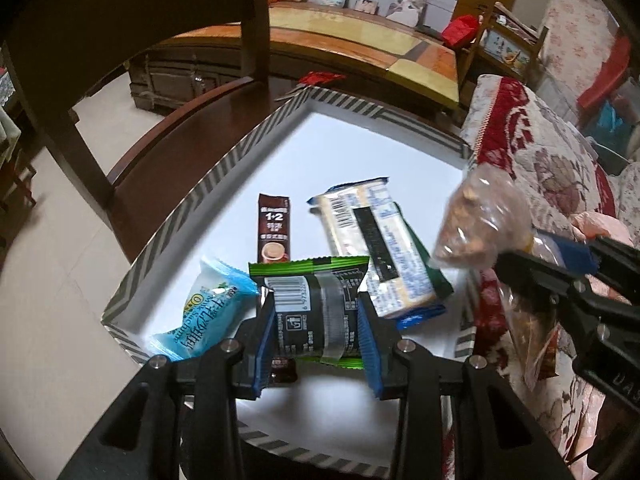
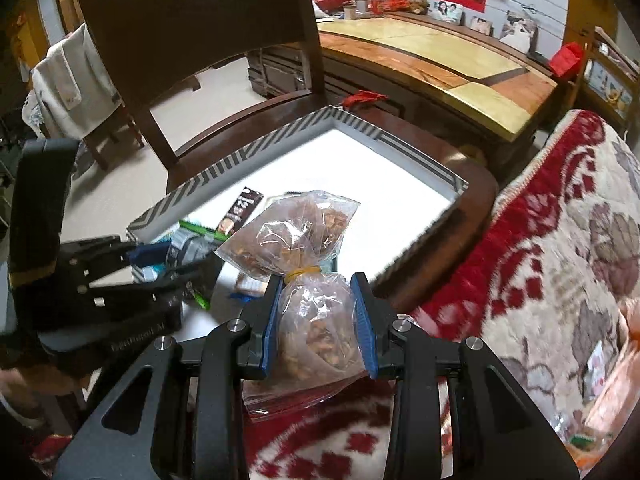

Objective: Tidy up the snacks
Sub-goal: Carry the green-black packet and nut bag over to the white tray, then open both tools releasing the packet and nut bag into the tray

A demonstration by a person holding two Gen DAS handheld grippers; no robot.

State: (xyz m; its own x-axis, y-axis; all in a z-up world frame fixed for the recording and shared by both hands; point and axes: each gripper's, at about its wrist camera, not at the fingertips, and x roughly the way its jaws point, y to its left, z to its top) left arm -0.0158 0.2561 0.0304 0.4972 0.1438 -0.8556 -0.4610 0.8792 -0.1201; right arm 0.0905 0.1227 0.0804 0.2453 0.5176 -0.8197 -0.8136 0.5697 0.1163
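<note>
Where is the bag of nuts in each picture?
Left wrist view: the bag of nuts is at the right, held up by the right gripper beside the box.
Right wrist view: the bag is in the lower middle, pinched between the right gripper's blue pads.
Shared landmark: the brown coffee stick lying in the striped box.

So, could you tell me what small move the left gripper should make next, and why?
Probably lower and release: the left gripper holds the green-edged black snack packet over the white striped-rim box, where other snacks already lie.
</note>
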